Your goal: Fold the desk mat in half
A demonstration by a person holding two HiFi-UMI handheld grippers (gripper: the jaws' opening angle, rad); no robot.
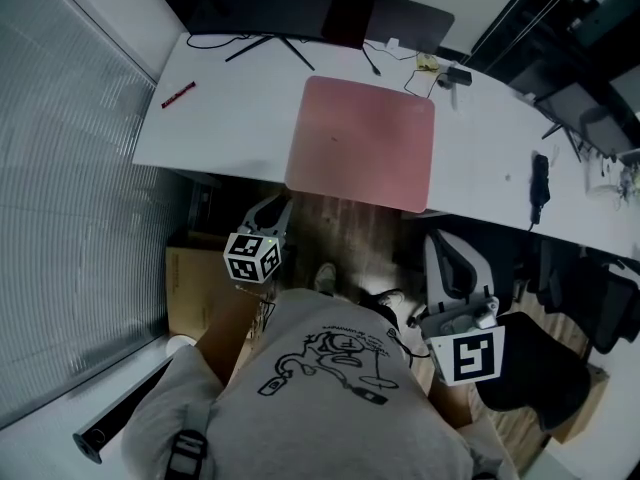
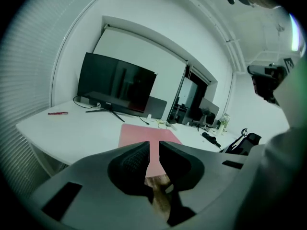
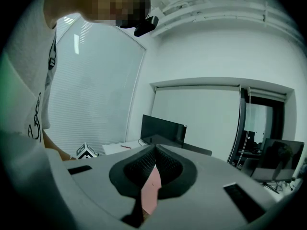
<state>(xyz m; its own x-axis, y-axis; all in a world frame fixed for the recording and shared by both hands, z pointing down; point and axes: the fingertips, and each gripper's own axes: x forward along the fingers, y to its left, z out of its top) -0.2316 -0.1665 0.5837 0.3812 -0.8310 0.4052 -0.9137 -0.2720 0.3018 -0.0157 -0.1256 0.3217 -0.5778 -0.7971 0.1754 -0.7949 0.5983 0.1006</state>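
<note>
Close against the person's shirt [image 1: 330, 398], short of the desk's [image 1: 230, 128] near edge, left gripper [image 2: 154, 145] stands slightly spread and empty, right gripper [image 3: 155, 147] pressed together, both aimed at the desk mat [image 1: 365, 143], which lies flat at that edge, probably for easy reach.

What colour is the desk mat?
The mat is dusty pink, clearest in the head view.

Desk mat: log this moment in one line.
desk mat flat, unfolded on desk | left tool slightly open, empty | right tool shut, empty
</note>
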